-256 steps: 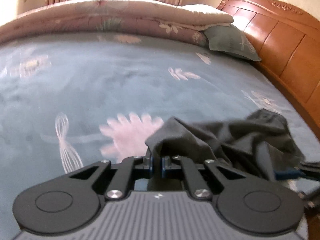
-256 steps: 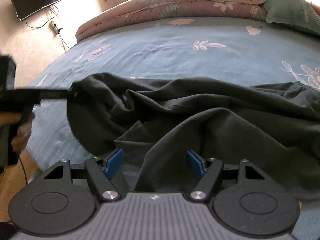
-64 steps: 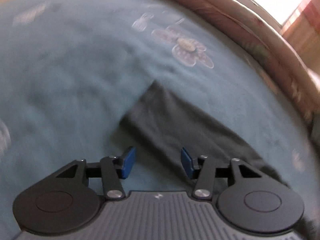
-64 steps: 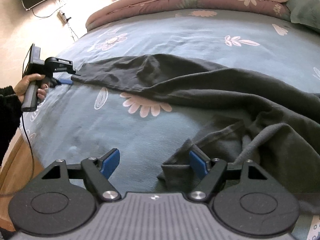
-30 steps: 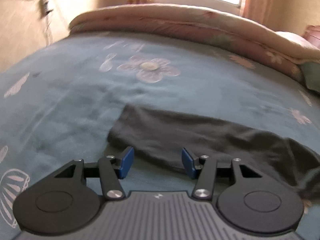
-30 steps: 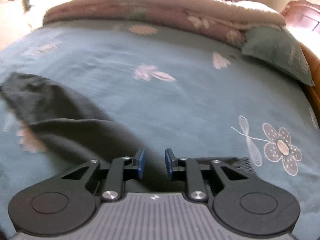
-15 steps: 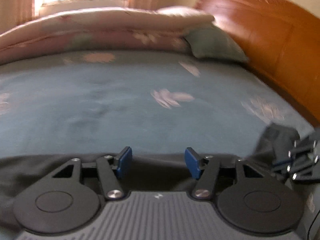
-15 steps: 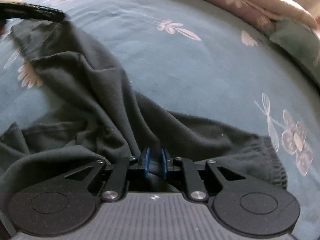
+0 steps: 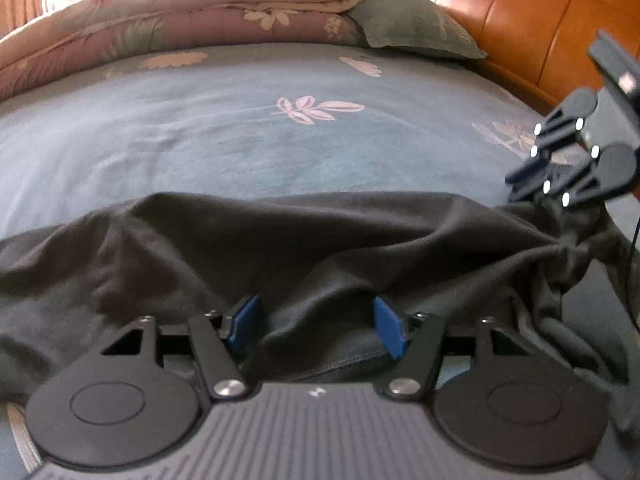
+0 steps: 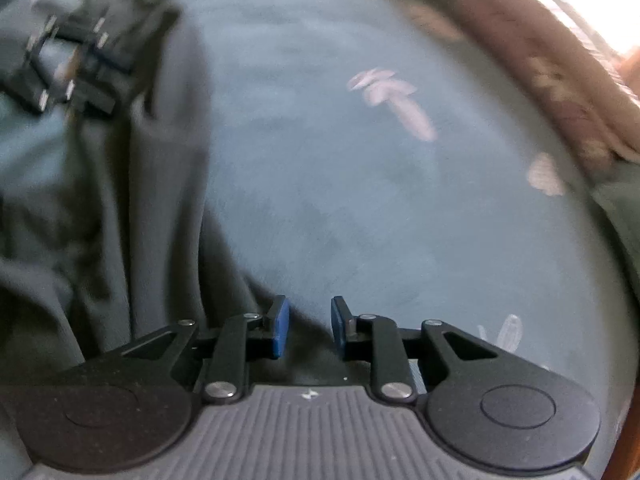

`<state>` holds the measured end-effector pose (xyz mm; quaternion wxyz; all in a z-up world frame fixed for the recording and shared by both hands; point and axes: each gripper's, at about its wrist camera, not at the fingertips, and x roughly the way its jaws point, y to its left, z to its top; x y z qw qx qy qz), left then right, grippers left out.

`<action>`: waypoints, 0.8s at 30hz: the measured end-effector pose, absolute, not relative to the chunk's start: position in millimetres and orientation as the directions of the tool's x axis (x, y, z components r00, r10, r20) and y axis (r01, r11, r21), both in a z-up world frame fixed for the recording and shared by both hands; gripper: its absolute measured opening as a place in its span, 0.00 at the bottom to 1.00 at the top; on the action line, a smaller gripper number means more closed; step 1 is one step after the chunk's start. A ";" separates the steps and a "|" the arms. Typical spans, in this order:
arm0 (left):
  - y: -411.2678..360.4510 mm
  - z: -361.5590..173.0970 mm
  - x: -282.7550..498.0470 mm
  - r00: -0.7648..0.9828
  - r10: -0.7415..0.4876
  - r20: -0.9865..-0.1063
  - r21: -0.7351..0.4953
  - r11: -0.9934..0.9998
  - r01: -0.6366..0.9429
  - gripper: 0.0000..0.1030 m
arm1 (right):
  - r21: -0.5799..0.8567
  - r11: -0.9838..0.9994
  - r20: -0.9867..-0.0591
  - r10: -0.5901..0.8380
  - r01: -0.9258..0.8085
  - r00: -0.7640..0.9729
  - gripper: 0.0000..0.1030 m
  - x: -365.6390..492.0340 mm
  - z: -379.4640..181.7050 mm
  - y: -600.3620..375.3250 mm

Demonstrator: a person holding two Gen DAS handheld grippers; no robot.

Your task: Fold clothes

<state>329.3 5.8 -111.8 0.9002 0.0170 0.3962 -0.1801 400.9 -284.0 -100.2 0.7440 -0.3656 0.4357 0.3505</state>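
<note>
Dark garment (image 9: 320, 240) rumpled across lower frame on bed (image 9: 240, 128); left gripper (image 9: 316, 320) fingers wide, just been opening, hemmed fold between them, unpinched; right gripper (image 10: 306, 330) fingers narrowly apart, just opened, blurred, straddling the cloth edge; bare sheet upper frame up to quilt (image 9: 180, 12) and headboard (image 9: 520, 20).

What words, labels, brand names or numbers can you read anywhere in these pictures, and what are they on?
None can be read.
Left tool body: a small pale mark, not readable as letters.
Right tool body: the same mark, too blurred.
Bed sheet: printed flowers only.
</note>
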 end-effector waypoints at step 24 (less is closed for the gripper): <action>-11.4 -86.3 325.4 0.656 -0.288 -0.697 -0.114 0.949 0.295 0.72 | -0.334 0.369 -0.890 0.181 -0.867 0.420 0.07 401.4 -78.3 -313.4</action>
